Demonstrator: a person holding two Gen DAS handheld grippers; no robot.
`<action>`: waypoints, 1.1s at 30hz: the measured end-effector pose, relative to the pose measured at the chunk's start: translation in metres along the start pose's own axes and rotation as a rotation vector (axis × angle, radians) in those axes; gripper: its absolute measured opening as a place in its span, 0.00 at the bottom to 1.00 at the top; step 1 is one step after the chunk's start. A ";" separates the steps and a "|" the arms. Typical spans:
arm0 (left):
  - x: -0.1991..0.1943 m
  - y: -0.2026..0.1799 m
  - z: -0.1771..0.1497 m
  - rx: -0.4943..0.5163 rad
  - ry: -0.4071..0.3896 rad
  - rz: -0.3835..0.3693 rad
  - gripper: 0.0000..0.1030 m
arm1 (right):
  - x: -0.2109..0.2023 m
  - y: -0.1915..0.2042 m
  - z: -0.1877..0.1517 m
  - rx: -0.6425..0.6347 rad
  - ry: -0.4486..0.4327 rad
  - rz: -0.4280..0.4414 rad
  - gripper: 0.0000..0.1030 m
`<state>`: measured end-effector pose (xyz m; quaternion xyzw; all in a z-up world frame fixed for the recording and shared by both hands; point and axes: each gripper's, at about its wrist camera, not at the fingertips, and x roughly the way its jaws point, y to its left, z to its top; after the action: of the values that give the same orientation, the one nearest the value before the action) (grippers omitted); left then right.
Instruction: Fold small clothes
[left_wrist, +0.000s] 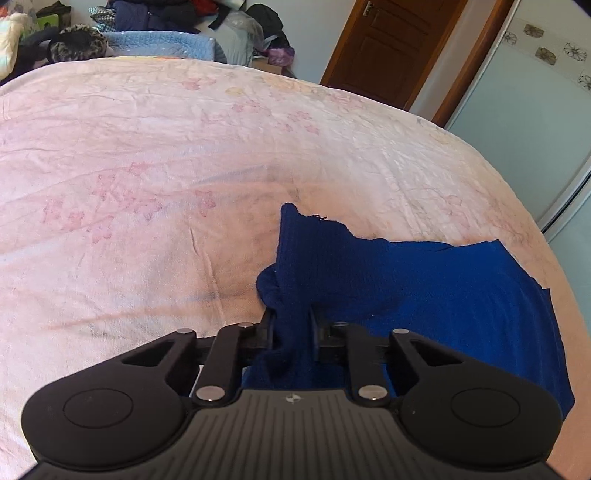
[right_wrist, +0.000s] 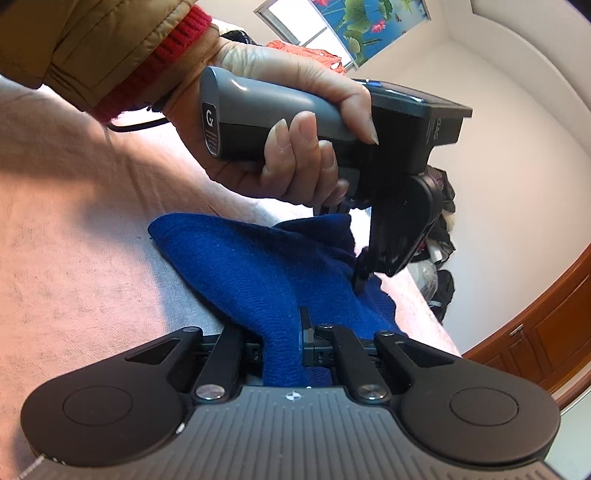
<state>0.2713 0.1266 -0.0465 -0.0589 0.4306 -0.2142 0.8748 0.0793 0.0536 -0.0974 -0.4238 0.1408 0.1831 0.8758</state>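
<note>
my left hand-held gripper (left_wrist: 291, 325) pinches a bunched edge of the blue knit garment (left_wrist: 424, 280) | my right hand-held gripper (right_wrist: 284, 339) clamps its other end | garment on the bed (left_wrist: 147, 184) beside the door-side edge

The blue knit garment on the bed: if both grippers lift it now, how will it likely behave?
The blue knit garment is probably floppy: it bunches where the left gripper pinches it, so it should sag between grips. It looks light and thin. The ribbed knit seems unlikely to slip from the right gripper, though it may drag on the bedsheet.
</note>
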 end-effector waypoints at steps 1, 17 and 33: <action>-0.001 -0.004 0.000 0.007 -0.003 0.015 0.14 | -0.001 -0.003 0.000 0.021 -0.001 0.012 0.07; -0.023 -0.065 0.025 0.010 -0.059 0.123 0.13 | -0.036 -0.099 -0.032 0.538 -0.039 0.134 0.07; -0.007 -0.160 0.040 0.065 -0.089 0.114 0.12 | -0.059 -0.157 -0.121 0.898 -0.033 0.121 0.06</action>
<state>0.2471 -0.0182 0.0294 -0.0152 0.3868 -0.1749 0.9053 0.0847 -0.1445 -0.0377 0.0101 0.2166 0.1617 0.9627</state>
